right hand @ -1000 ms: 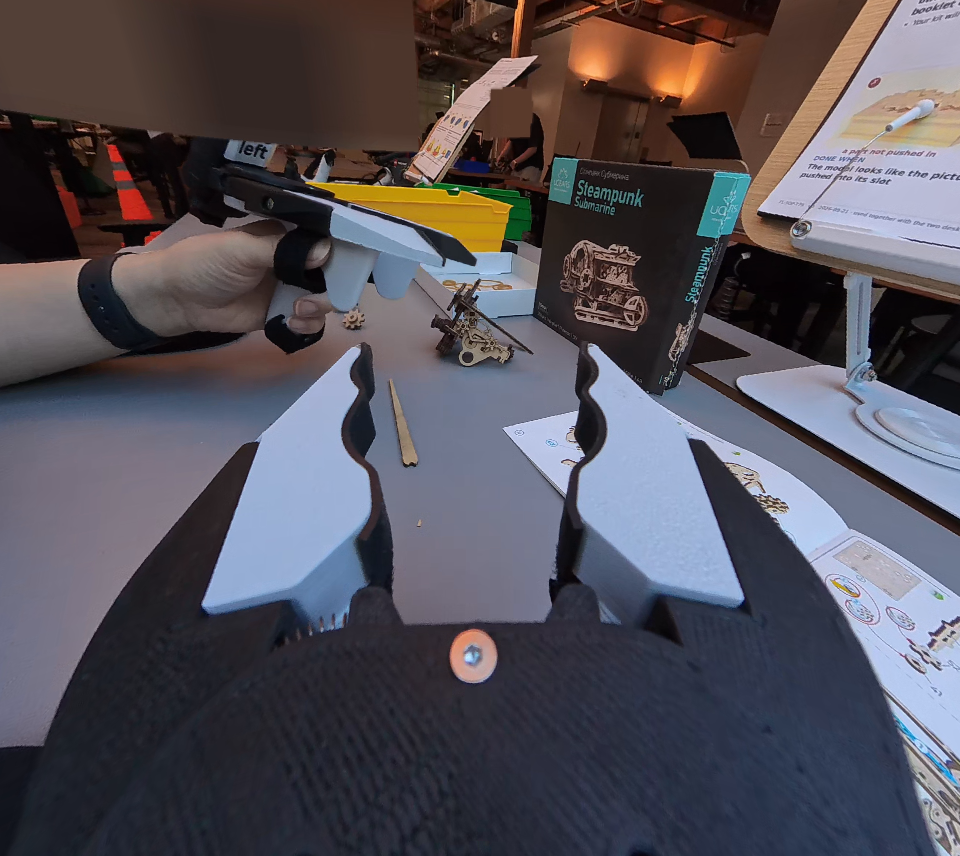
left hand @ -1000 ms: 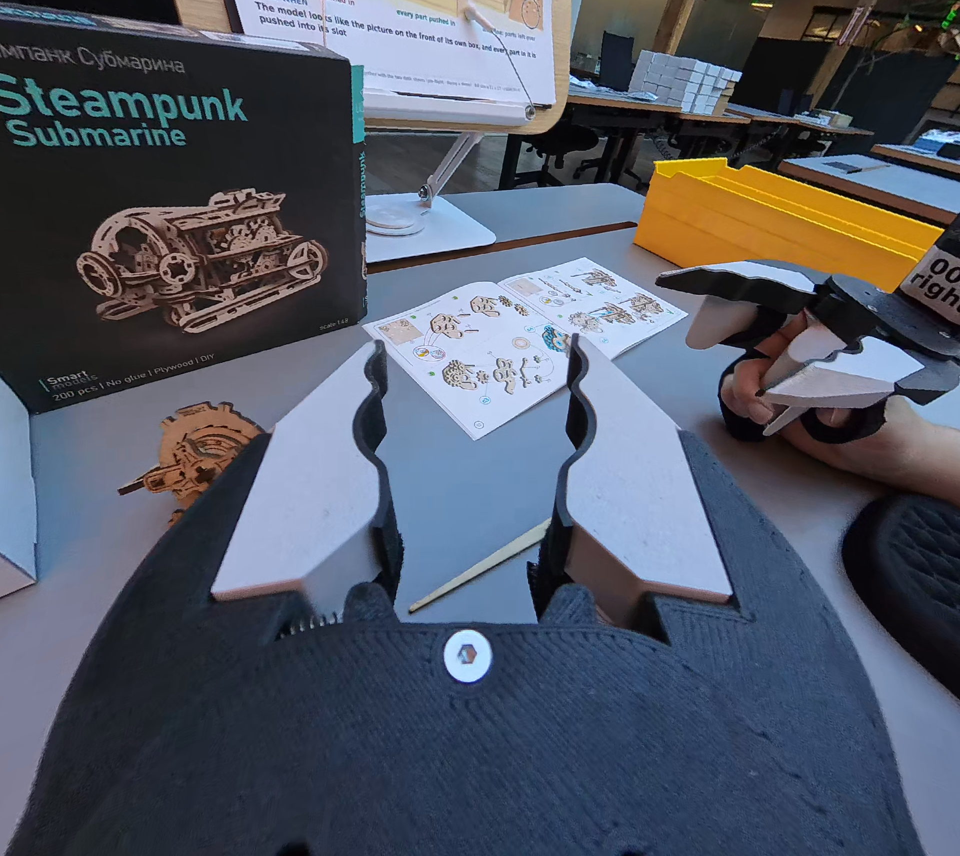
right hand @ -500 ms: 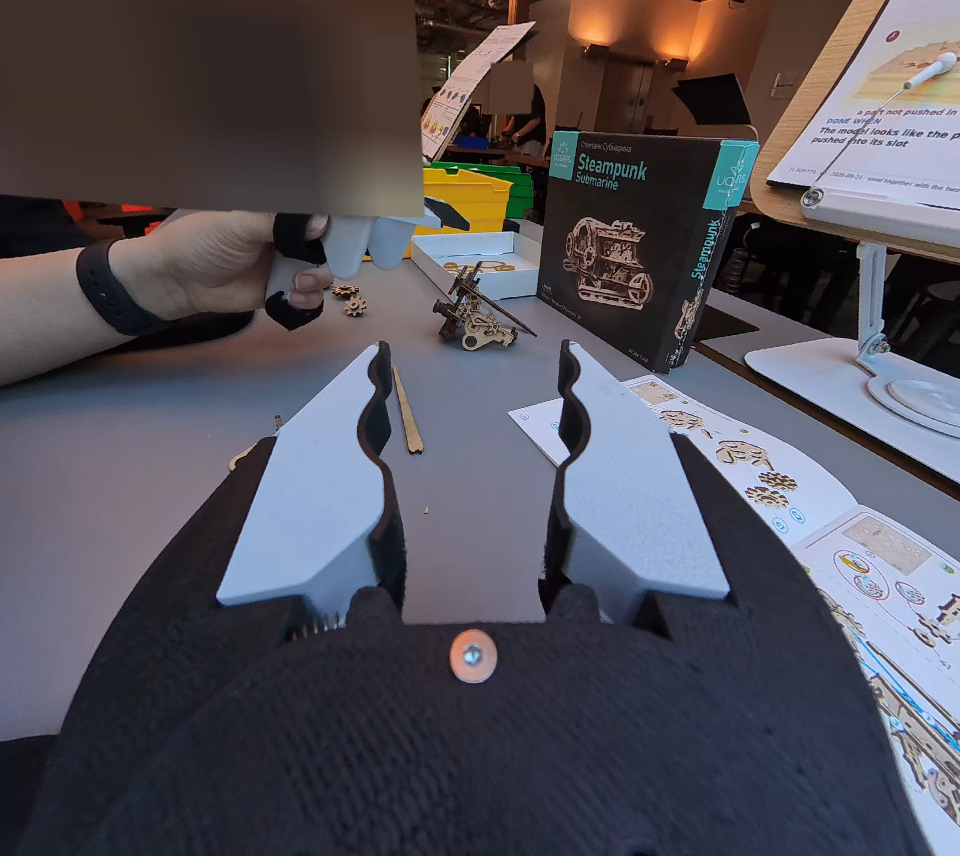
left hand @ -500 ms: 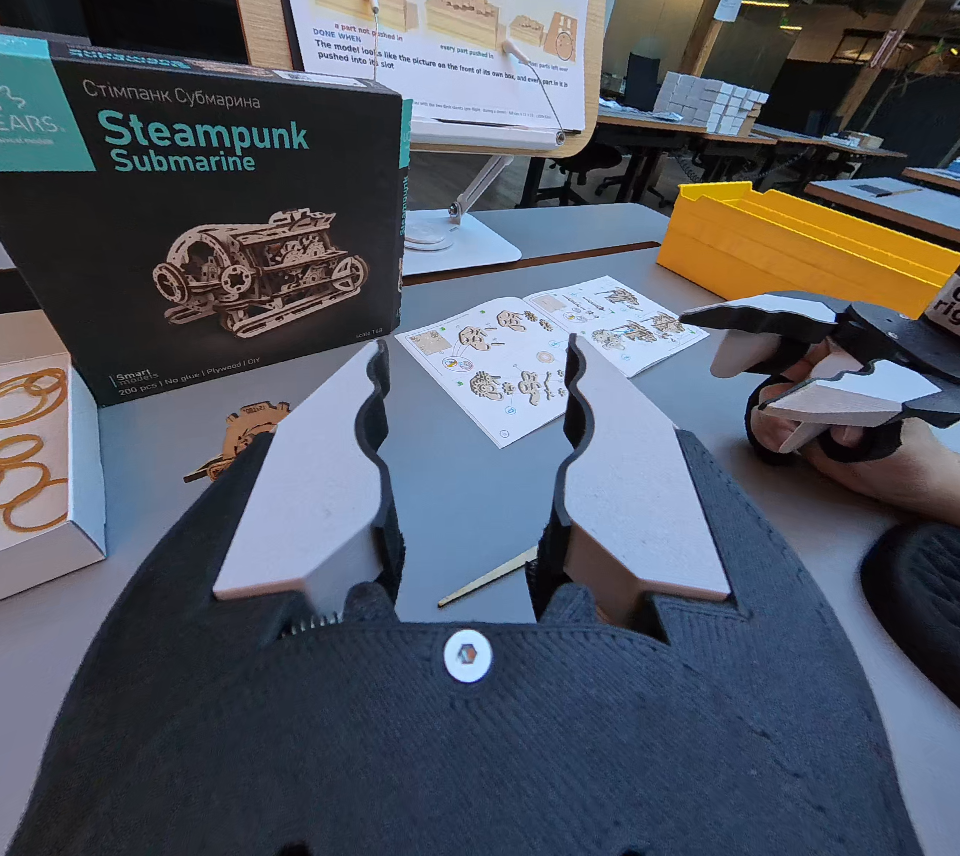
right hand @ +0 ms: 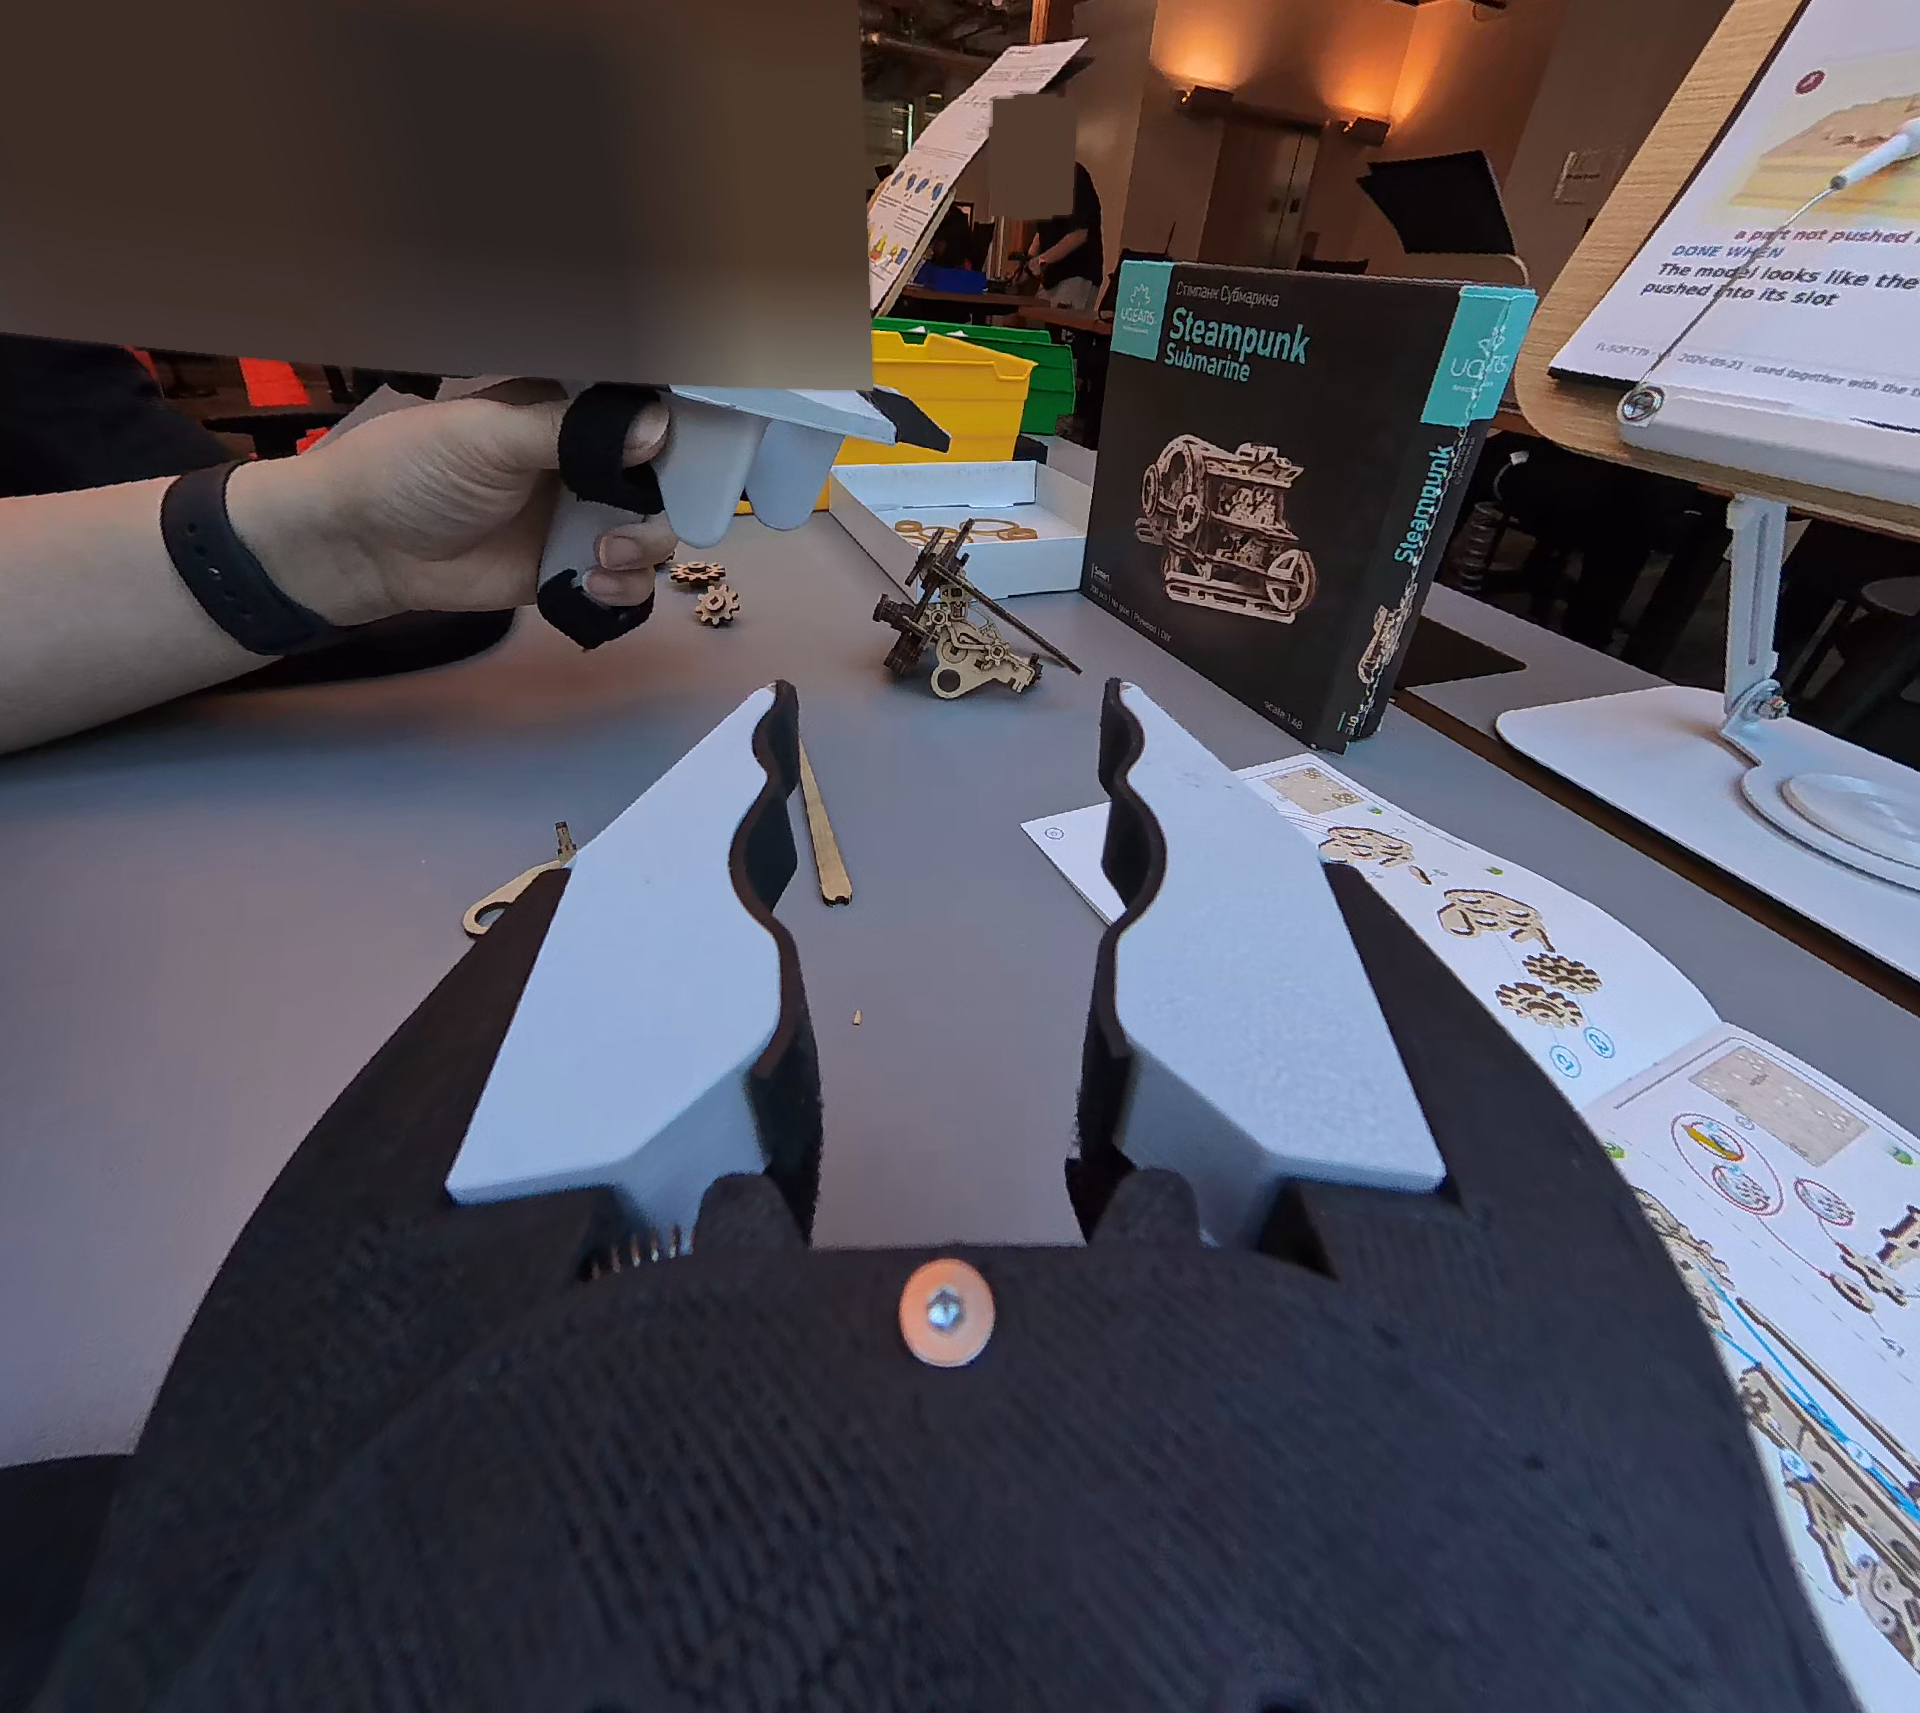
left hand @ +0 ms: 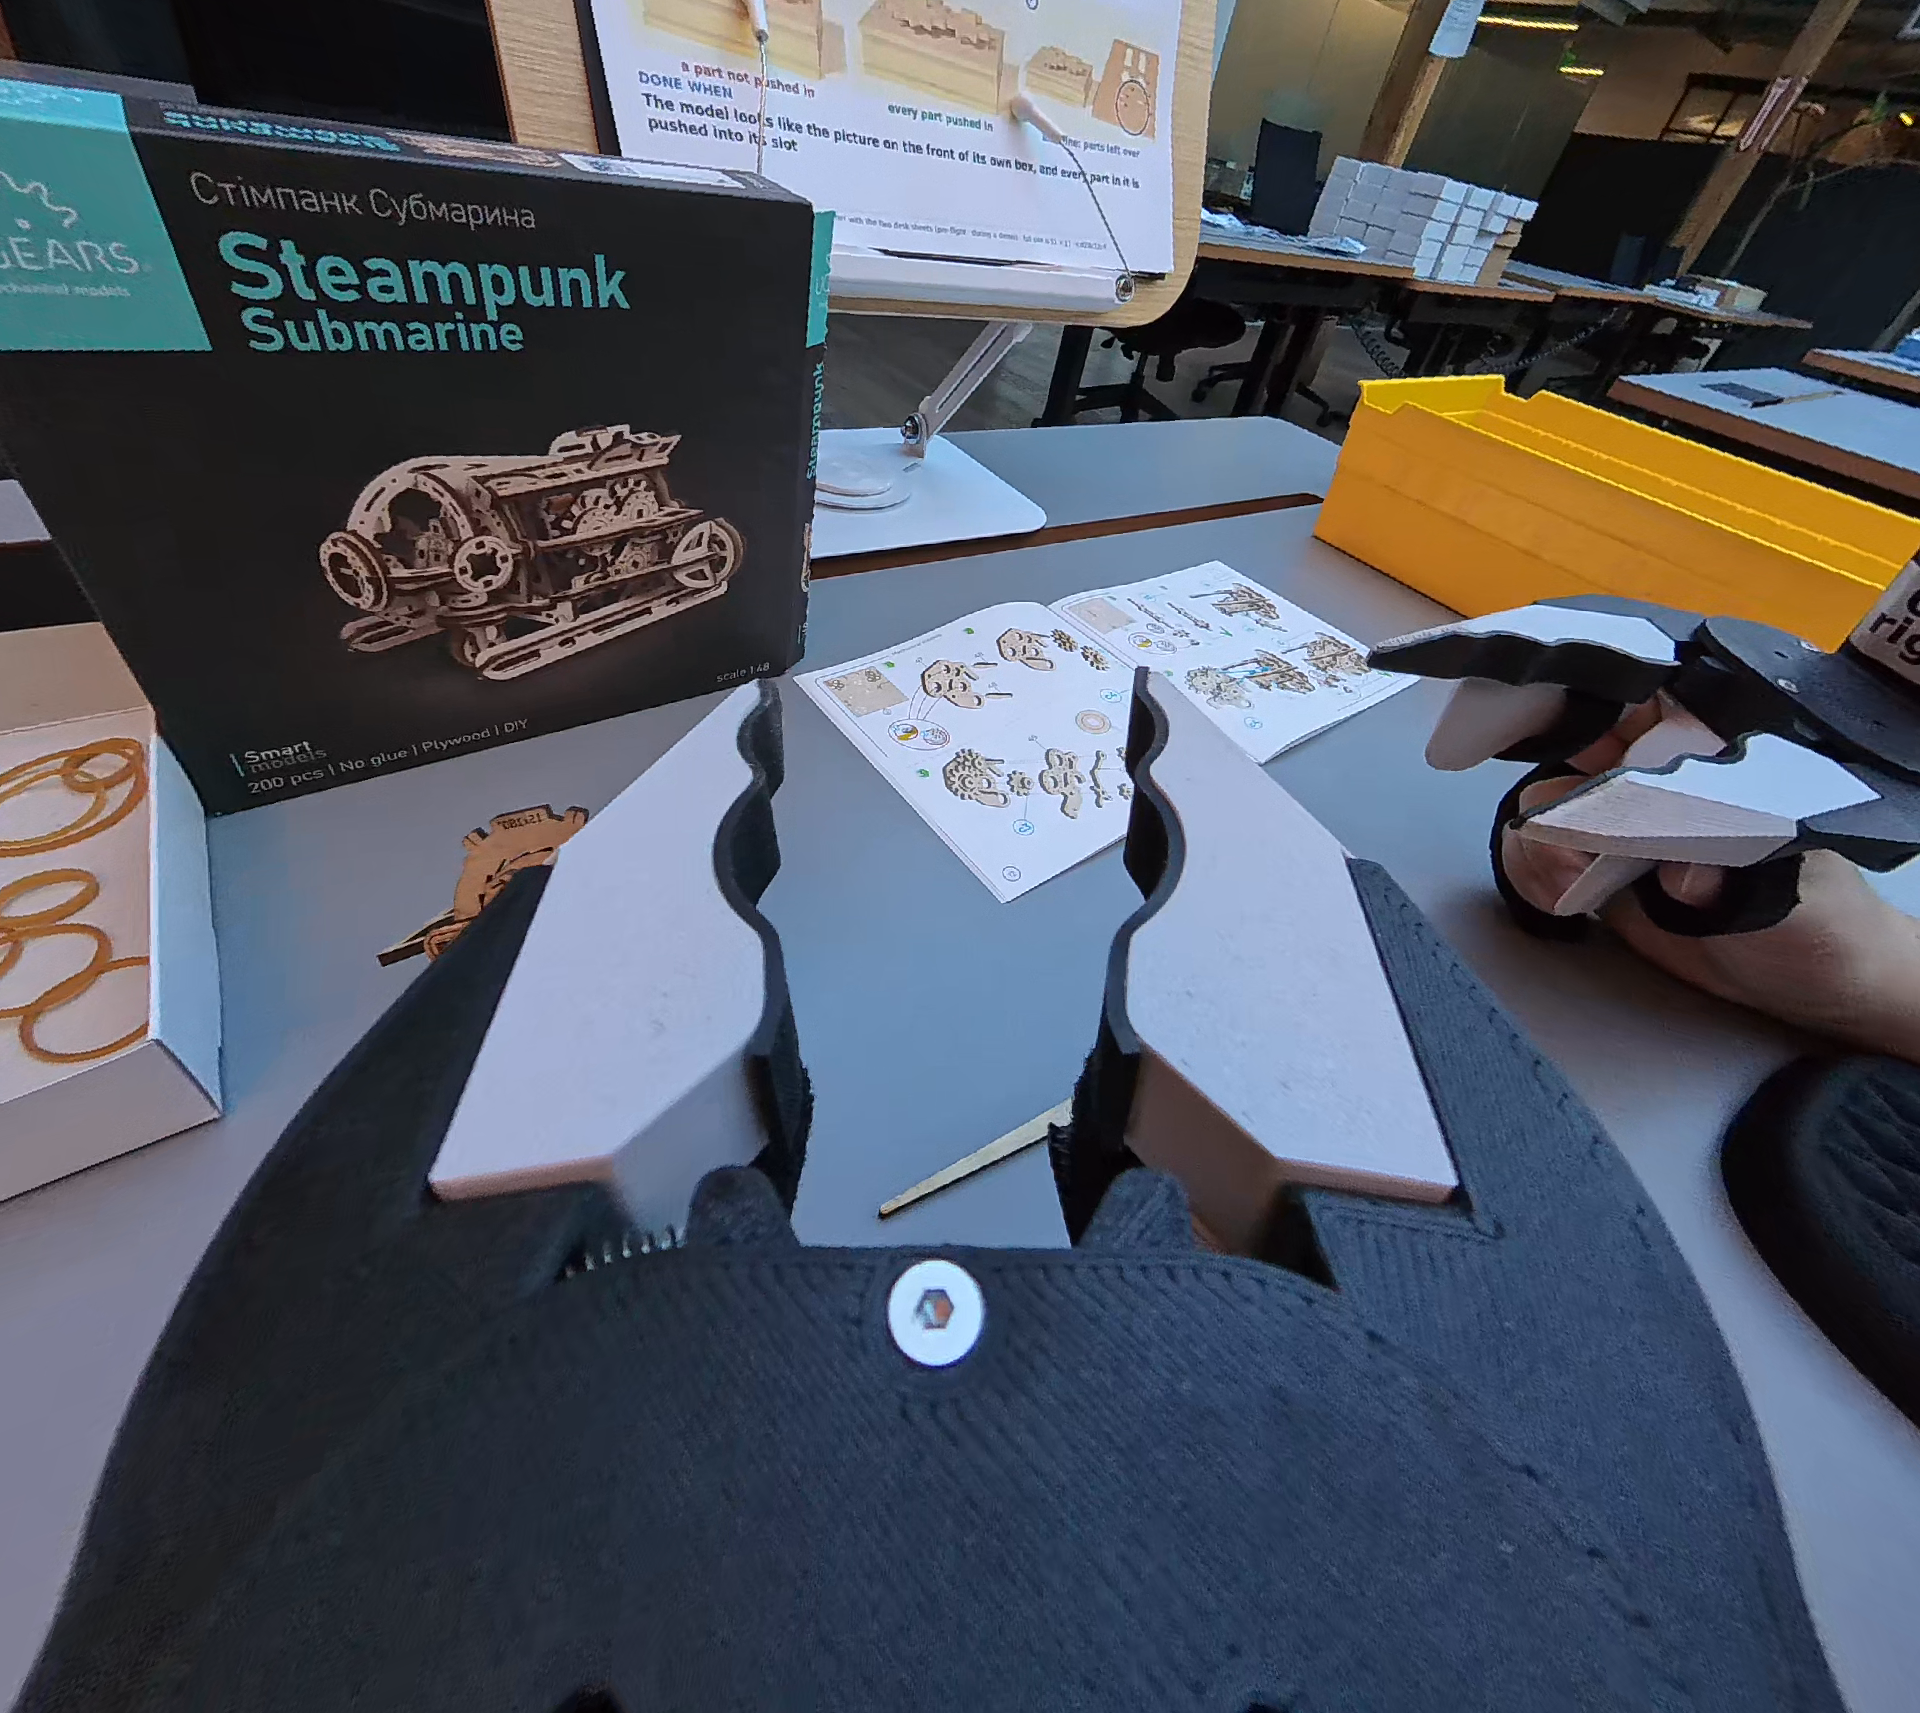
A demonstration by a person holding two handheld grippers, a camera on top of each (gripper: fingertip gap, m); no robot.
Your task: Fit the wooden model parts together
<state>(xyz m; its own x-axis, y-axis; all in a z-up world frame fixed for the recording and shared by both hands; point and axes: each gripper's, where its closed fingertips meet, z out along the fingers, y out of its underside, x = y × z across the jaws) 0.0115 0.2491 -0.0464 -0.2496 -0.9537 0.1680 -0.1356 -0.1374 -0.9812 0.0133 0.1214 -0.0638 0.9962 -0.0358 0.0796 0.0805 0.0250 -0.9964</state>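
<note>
Both tools are held above the grey table (right hand: 208, 884) and neither one grasps anything. The left gripper (left hand: 951, 707) has its jaws spread apart, released; between them, low in the left wrist view, a thin wooden stick (left hand: 977, 1164) lies flat on the table. The right gripper (right hand: 945, 697) is also released, with an empty gap. In the centre of the right wrist view stands the half-built wooden model (right hand: 961, 635), just beside the white tray (right hand: 862, 510) and the dark kit box (right hand: 1278, 489). Two small gears (right hand: 707, 588) lie left of it, near the left hand (right hand: 436, 510). The open booklet (left hand: 1091, 718) lies at centre right in the left wrist view.
</note>
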